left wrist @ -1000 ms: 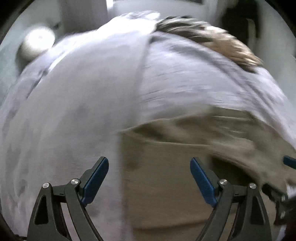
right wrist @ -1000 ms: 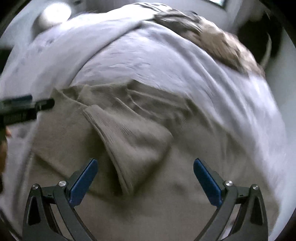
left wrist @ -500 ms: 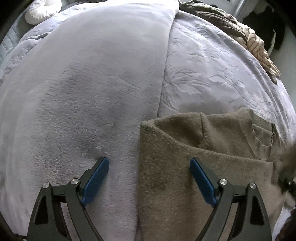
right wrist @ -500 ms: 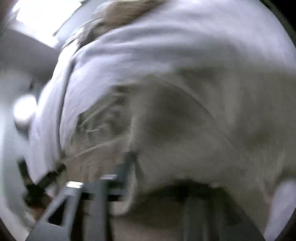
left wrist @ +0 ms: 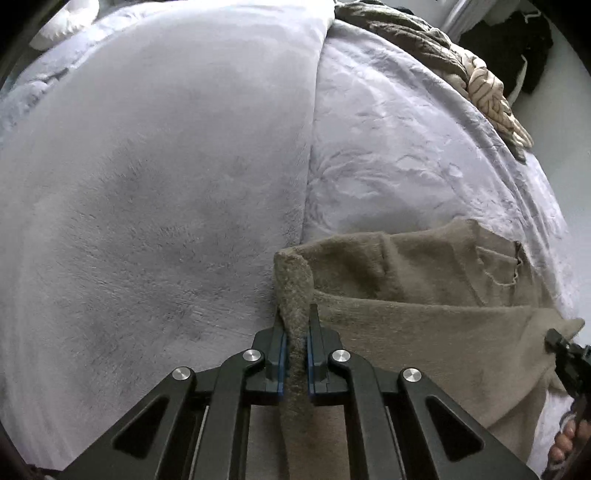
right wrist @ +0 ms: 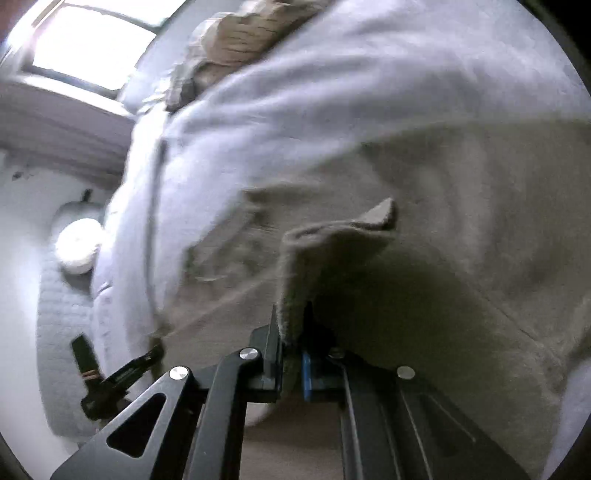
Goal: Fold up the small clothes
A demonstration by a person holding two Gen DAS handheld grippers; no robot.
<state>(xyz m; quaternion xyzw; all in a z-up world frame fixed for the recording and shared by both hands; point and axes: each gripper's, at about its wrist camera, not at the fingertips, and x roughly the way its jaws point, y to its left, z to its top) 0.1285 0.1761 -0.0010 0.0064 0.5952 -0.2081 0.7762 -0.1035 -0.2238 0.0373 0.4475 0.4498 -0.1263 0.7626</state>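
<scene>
A small beige knitted garment (left wrist: 424, 325) lies on the pale lilac blanket (left wrist: 147, 184) covering a bed. My left gripper (left wrist: 295, 332) is shut on the garment's left edge, a ridge of knit squeezed between its blue pads. At the right edge of the left wrist view the other gripper (left wrist: 557, 347) touches the garment's far corner, a hand behind it. In the tilted, blurred right wrist view my right gripper (right wrist: 290, 325) is shut on a raised corner of the same garment (right wrist: 461, 229). The left gripper (right wrist: 110, 373) shows dark at lower left there.
A brown and cream patterned cloth (left wrist: 487, 88) lies bunched at the bed's far right edge. A white round cushion (left wrist: 66, 18) sits at the far left, also seen as a white cushion (right wrist: 79, 243). Dark clothes (left wrist: 517, 48) lie beyond the bed. A bright window (right wrist: 92, 48) is behind.
Both grippers were open and have shut on the beige garment's edges. The left one came down onto its left edge; the right one swung sideways and rolled, so its view is tilted.
</scene>
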